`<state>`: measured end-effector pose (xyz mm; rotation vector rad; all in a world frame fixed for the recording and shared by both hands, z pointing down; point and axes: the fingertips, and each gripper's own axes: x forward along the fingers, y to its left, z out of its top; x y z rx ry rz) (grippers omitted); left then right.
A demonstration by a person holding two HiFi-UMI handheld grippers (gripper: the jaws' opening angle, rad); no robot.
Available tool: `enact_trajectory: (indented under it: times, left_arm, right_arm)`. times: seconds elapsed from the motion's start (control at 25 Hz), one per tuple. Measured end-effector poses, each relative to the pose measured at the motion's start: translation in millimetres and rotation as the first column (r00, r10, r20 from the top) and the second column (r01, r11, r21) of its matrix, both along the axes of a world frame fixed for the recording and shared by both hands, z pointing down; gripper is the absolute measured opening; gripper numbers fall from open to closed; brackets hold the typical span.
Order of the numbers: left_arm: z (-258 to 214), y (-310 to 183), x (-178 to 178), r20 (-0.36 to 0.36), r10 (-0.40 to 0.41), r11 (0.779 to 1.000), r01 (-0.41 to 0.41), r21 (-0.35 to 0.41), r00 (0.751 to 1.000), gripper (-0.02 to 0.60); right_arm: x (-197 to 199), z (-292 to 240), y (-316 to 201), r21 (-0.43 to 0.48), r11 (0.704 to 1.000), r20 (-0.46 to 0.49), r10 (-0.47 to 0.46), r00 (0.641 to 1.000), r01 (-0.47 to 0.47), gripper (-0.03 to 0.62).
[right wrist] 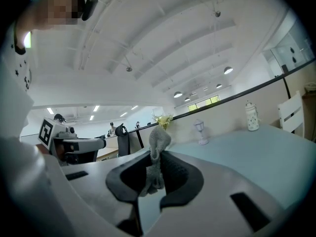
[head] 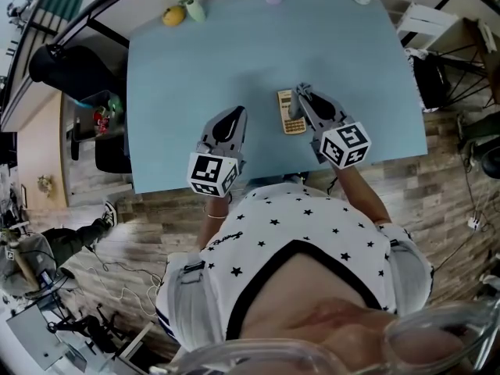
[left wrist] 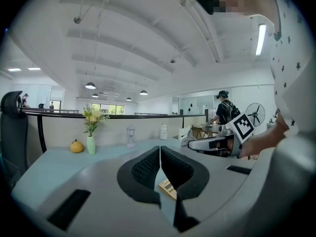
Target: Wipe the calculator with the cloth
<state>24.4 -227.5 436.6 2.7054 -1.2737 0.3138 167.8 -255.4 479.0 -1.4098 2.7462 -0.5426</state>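
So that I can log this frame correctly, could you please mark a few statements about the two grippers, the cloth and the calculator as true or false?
1. The right hand-held gripper is shut on a grey cloth. True.
2. The left hand-held gripper holds the calculator. False: its jaws are together with nothing between them, and the calculator lies on the table.
3. The calculator lies on the blue table, closer to the right hand-held gripper than to the left one. True.
4. The vase of flowers stands right beside the calculator. False: it stands at the far edge of the table, well away from the calculator.
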Motion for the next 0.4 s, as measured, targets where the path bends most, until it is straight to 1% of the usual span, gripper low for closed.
enact_trajectory:
  times: [0.4]
  left_arm:
    - [4.5,14.6,-8.1,0.008,-0.033,0.999,0.034,-0.01,0.999,0.031]
  right_arm:
    - [-7.5,-1.7,7.7,0.009,1.0,0.019,-0.027,0.999,0.027,0.048]
